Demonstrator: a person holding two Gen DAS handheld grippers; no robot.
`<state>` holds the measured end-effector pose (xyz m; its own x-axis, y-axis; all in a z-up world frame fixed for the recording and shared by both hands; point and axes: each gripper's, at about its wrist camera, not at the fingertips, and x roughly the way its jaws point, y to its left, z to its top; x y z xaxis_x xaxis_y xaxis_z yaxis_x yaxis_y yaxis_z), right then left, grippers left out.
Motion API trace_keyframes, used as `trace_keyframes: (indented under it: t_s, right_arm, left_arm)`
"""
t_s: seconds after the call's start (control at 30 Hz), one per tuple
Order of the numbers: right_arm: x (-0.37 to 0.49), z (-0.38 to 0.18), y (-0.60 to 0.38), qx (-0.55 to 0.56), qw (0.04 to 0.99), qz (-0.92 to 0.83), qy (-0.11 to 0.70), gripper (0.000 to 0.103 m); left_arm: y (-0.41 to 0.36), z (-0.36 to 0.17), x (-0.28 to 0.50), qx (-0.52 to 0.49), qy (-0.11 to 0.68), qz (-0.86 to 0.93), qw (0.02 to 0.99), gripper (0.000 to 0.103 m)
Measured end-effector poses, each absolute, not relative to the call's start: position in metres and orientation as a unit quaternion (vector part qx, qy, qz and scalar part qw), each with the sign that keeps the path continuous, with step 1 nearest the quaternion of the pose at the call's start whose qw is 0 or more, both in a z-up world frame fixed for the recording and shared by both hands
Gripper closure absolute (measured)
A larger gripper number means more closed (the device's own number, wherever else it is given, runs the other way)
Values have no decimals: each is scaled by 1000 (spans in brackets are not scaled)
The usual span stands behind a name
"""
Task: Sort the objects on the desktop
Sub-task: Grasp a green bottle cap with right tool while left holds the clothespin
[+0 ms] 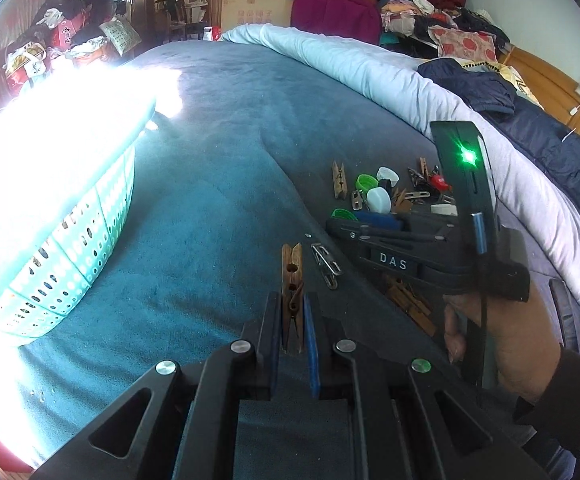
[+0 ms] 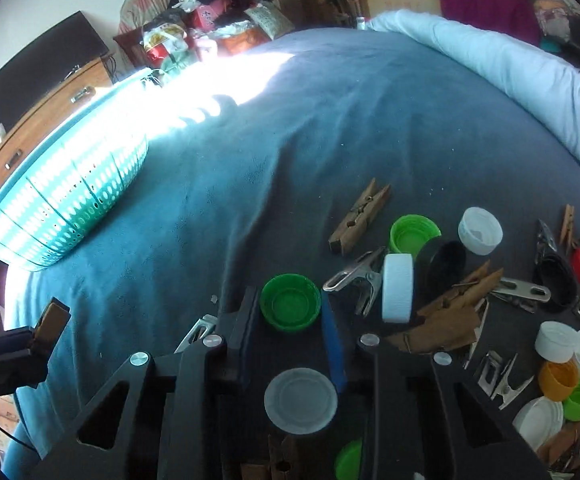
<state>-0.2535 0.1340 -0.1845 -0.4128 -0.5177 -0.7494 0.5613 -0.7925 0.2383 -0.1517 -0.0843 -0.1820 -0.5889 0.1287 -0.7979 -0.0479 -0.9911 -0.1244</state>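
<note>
My left gripper (image 1: 292,312) is shut on a wooden clothespin (image 1: 292,276) and holds it above the dark mat (image 1: 366,296). It also shows at the left edge of the right wrist view (image 2: 45,332). My right gripper (image 2: 290,308) stands with its jaws on either side of a green bottle cap (image 2: 290,300) lying open side up on the mat; the pads look closed against it. The right gripper also shows in the left wrist view (image 1: 342,226), low over the pile. A turquoise perforated basket (image 2: 69,200) sits on the blue bed cover to the left.
A pile of caps, wooden pegs (image 2: 360,216) and metal clips (image 2: 356,278) covers the mat (image 2: 502,316) on the right. A grey lid (image 2: 301,400) lies under the right gripper. A rolled white quilt (image 1: 370,68) borders the far side. Sun glare washes out the basket (image 1: 49,200).
</note>
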Motion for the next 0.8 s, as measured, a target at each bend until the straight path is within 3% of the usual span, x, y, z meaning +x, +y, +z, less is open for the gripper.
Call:
trace_keyframes:
  t_s: [0.37, 0.8]
  right_arm:
    - [-189, -95, 170, 352, 336, -873, -30, 74]
    - [-159, -13, 143, 300, 369, -880, -22, 74]
  left_arm:
    - [-88, -134, -132, -387, -46, 919, 62, 91]
    - [-132, -48, -109, -312, -45, 949, 10, 91]
